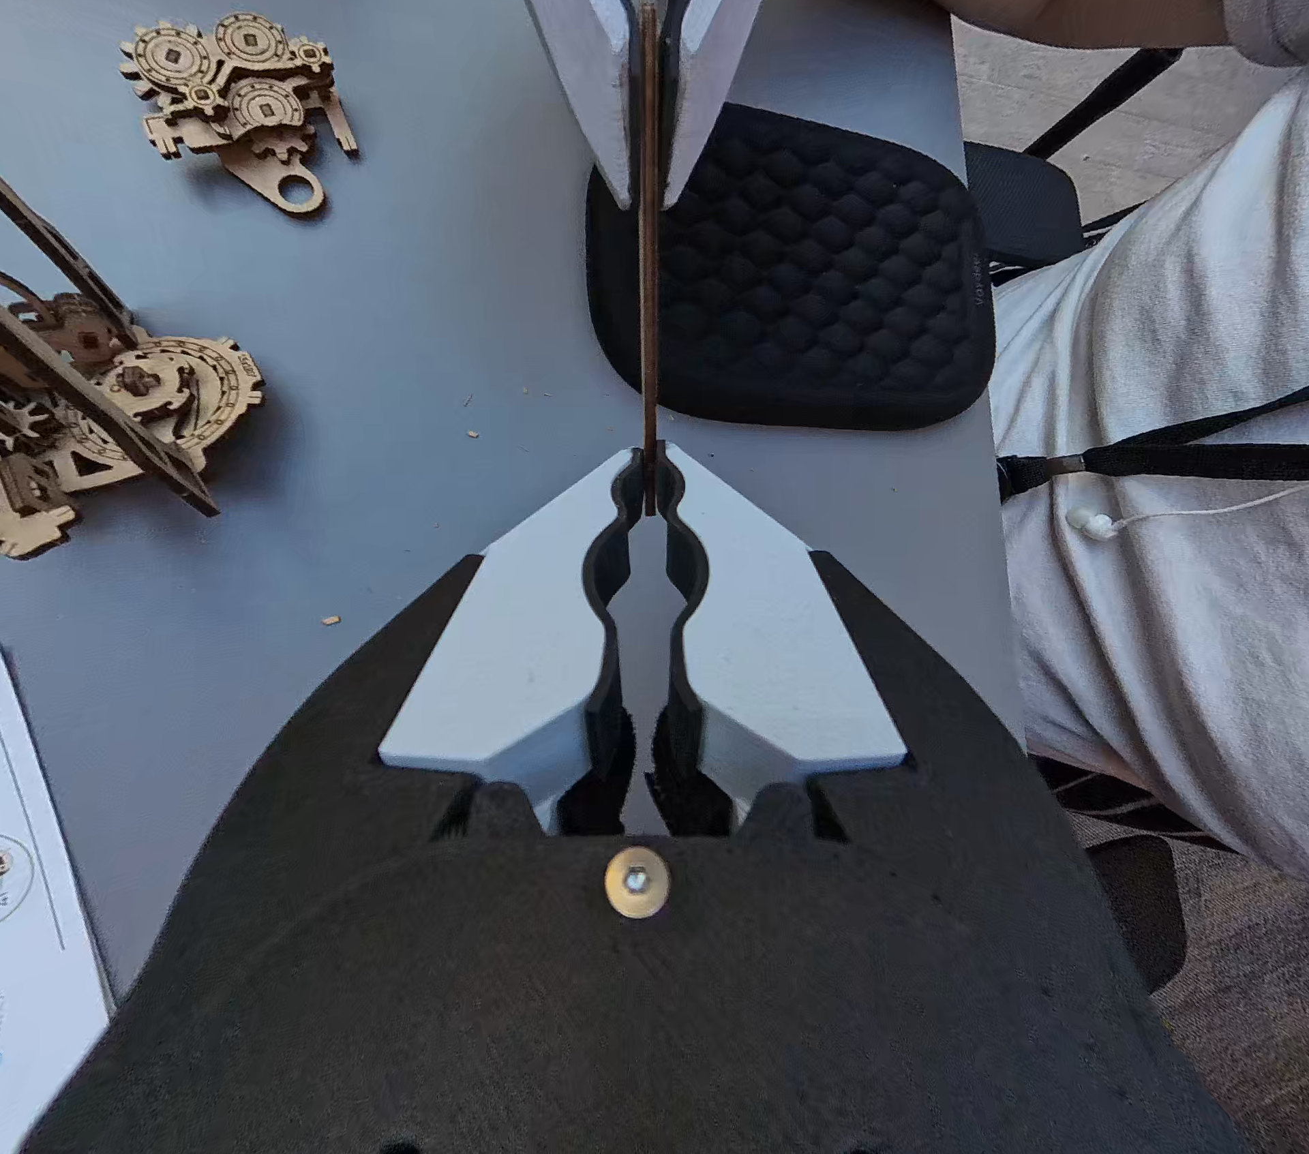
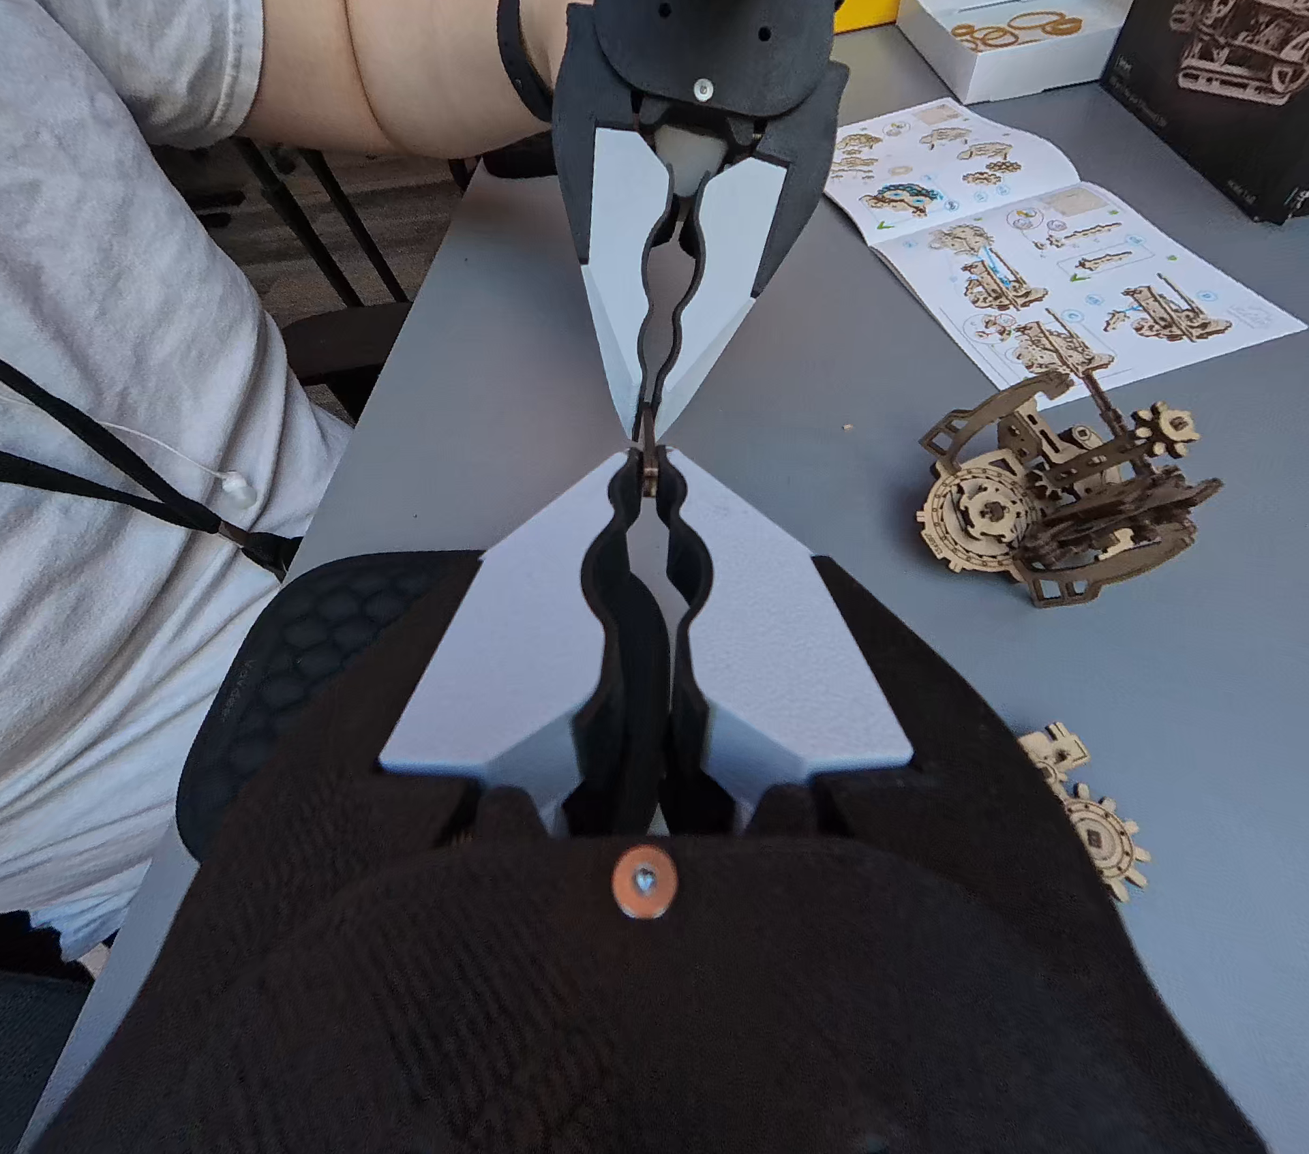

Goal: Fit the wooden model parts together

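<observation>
A thin wooden strip (image 1: 649, 242), seen edge-on, hangs in the air above the grey table (image 1: 397, 284), pinched at both ends. The left gripper (image 1: 649, 482) clamps its near end between the tips, jaws clenched on the wood; the right gripper (image 1: 647, 178), reaching in from 12 o'clock in the left wrist view, is clenched on the far end. From the right wrist view the strip (image 2: 647, 460) shows only as a short dark sliver where the right gripper (image 2: 647, 475) meets the left gripper (image 2: 646, 420) tip to tip.

The step in hand looks like a handover or regrip of this single piece, not yet a fitting: no mating part touches it. The next move likely calls for one gripper to release while the other carries the strip toward the larger gear assembly (image 2: 1062, 497), at 3 o'clock in the right wrist view, lining its edge up with a slot. Which slot cannot be told.

A smaller flat cluster of gears (image 1: 237, 100) lies at 10 o'clock in the left wrist view, well apart. A black quilted pad (image 1: 814, 284) sits at the table's edge under the strip. The open instruction booklet (image 2: 1048, 256) and a white tray of rings (image 2: 1013, 29) lie at 2 o'clock, beside a dark product box (image 2: 1232, 8). The person's forearm (image 2: 397, 58) enters at 10 o'clock.
</observation>
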{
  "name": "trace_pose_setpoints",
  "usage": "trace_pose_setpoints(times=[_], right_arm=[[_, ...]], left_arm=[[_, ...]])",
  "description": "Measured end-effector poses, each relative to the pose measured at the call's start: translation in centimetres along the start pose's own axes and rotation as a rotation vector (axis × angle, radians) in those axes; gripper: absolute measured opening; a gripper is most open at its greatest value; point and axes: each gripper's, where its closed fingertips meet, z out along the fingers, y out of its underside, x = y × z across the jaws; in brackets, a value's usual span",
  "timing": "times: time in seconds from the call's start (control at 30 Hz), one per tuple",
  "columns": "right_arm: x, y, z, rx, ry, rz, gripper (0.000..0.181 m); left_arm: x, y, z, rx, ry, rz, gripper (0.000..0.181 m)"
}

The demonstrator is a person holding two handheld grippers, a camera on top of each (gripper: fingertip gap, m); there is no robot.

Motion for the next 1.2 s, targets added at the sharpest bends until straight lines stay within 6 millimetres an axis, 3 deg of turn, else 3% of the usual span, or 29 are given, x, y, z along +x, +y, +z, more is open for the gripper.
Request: trace_pose_setpoints(times=[0.07, 0.1, 0.13, 0.3, 0.47, 0.7, 0.93, 1.2], right_arm=[[0.2, 0.4, -0.2, -0.022, 0.031, -0.02, 0.003], [0.5, 0.4, -0.4, -0.015, 0.057, -0.034, 0.002], [0.7, 0.3, -0.8, -0.002, 0.076, -0.039, 0.002], [0.8, -0.4, -4.1, 0.094, 0.082, -0.011, 0.002], [1.7, -0.8, -6.7, 0.162, 0.14, -0.007, 0.002], [2.4, -0.2, -7.7, 0.168, 0.164, 0.021, 0.002], [2.5, 0.1, -7.7, 0.15, 0.167, 0.027, 0.002], [4.8, 0.6, -7.6, 0.152, 0.273, 0.133, 0.002]], left_arm=[[-0.5, 0.0, -0.3, 0.01, -0.021, 0.011, 0.004], [-1.4, -0.1, -0.9, 0.023, -0.065, 0.026, 0.016], [-2.6, -0.2, -1.8, 0.052, -0.127, 0.046, 0.025], [-10.2, 0.3, -6.9, 0.183, -0.47, 0.202, 0.024], [-13.5, 0.6, -6.2, 0.116, -0.64, 0.507, 0.026], [-14.8, 0.5, -4.3, -0.074, -0.75, 0.841, 0.021], [-14.6, -0.3, -3.1, -0.122, -0.821, 1.016, 0.011], [-14.0, -0.4, -3.6, -0.06, -0.923, 0.833, 0.001]])
